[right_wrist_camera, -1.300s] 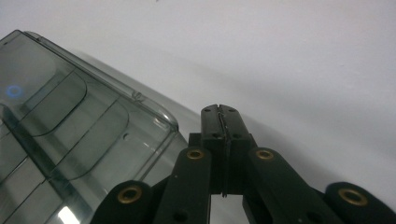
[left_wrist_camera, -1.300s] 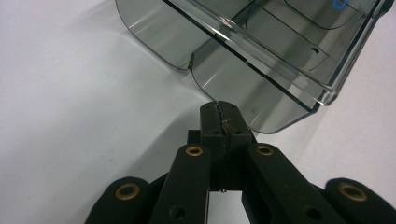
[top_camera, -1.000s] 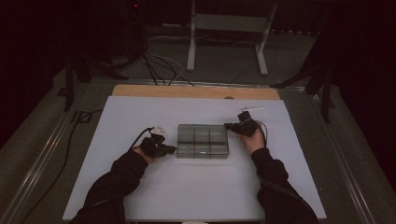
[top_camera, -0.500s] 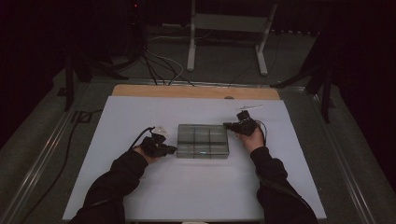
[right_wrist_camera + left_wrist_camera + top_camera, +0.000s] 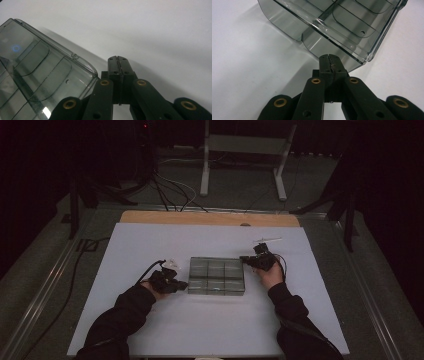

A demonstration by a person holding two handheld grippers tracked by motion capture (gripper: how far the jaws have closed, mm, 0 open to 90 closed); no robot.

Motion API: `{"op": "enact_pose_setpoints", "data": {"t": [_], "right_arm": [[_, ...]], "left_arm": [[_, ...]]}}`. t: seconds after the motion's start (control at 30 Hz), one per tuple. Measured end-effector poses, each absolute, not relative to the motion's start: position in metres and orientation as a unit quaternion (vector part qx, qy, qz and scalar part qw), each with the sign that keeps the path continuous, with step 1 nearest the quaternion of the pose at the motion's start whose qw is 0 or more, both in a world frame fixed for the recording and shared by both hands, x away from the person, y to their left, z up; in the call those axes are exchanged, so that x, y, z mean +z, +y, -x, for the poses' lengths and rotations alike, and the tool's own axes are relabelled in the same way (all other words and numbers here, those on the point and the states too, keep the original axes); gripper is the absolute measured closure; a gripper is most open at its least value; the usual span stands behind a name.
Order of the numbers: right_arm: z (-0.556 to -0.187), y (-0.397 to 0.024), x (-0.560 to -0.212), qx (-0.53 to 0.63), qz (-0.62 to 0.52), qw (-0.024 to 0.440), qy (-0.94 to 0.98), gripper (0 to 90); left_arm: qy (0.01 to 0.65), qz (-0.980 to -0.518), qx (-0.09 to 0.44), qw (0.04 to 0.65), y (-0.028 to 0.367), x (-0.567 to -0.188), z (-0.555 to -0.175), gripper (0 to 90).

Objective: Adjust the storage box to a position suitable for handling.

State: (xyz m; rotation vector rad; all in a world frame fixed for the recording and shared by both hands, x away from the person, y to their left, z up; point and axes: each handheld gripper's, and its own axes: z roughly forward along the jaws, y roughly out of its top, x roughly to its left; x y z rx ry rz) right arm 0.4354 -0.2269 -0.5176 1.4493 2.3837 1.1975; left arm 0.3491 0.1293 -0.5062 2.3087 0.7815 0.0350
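On the white table sheet (image 5: 210,320), a smoke-grey clear plastic organiser box (image 5: 216,276) lies flat near the middle, its long side running left to right. High view: lid divided into six compartments, two rows of three.

Left gripper (image 5: 181,284): held in the person's left hand (image 5: 156,290), jaws pointing toward the box's left end, at its near corner. Left gripper view (image 5: 329,58): the two black jaws are pressed together, nothing between them. Tips sit just at the box's side wall (image 5: 322,47), below the rim; whether they actually touch it I cannot tell. Rounded compartment outlines and a small hole are visible through the clear plastic.

Right gripper (image 5: 246,260): held in the person's right hand (image 5: 270,272), at the box's right end, near its far corner. Right gripper view (image 5: 117,60): jaws clenched tight against each other, holding nothing. The box corner (image 5: 45,75) lies just beside the jaws on the left of that view; tips point past it over the bare white surface (image 5: 150,30). Contact with the box not resolvable.

Both forearms in dark sleeves (image 5: 125,312) enter from the near edge. A wooden board edge (image 5: 210,218) shows beyond the far side of the sheet. A cable (image 5: 147,270) trails off the left gripper.
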Motion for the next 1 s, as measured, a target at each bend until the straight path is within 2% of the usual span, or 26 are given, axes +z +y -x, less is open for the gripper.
{"op": "enact_pose_setpoints", "data": {"t": [1.0], "right_arm": [[-0.368, -0.226, -0.515, 0.387, -0.482, 0.043, 0.785, 90.0]], "left_arm": [[0.252, -0.907, -0.004, 0.338, 0.13, -0.503, -0.287, 90.0]]}}
